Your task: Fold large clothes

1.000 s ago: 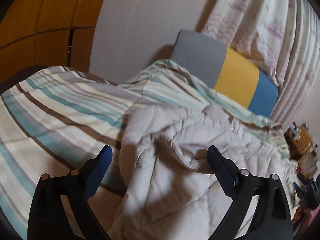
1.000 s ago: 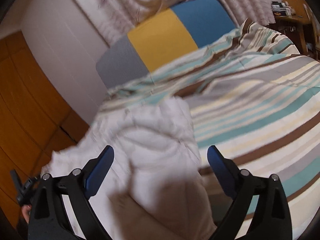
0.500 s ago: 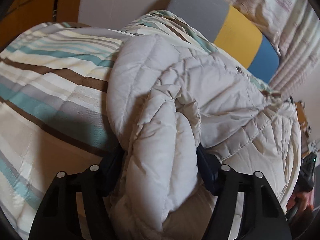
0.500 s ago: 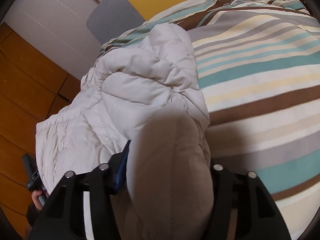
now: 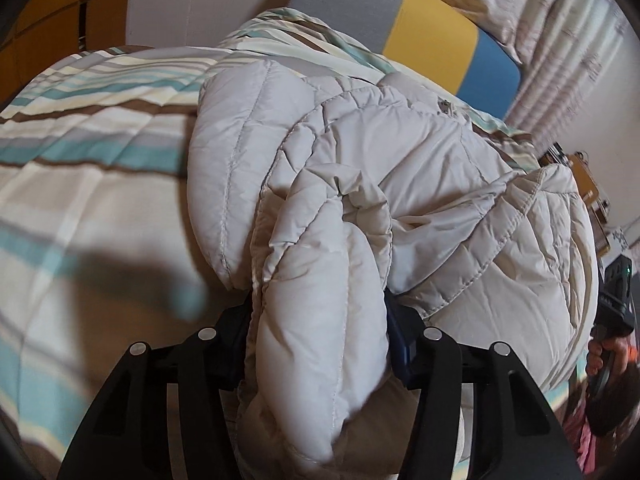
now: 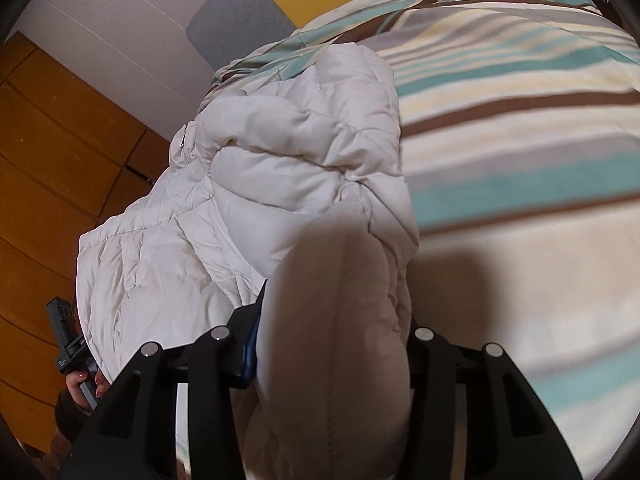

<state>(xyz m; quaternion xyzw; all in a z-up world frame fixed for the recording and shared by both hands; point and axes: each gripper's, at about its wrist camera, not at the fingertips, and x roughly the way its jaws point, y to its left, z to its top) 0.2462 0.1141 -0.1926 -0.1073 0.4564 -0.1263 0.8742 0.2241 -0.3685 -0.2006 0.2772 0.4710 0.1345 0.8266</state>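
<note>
On a bed with a striped teal, brown and cream quilt (image 5: 100, 128), a pale quilted puffer jacket (image 5: 420, 168) lies bunched, each edge pinched by the just-closing left hand-held gripper (image 5: 320, 320) and right hand-held gripper (image 6: 332, 340), apparently to spread it for folding.

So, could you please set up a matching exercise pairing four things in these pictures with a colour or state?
Things:
1. jacket
2. bedspread
3. headboard
4. wardrobe

Descriptions:
A. grey, yellow and blue panels
B. orange-brown wood
C. off-white, quilted, gripped by both grippers
D. teal, brown and cream stripes

Pairs: 1-C, 2-D, 3-A, 4-B
</note>
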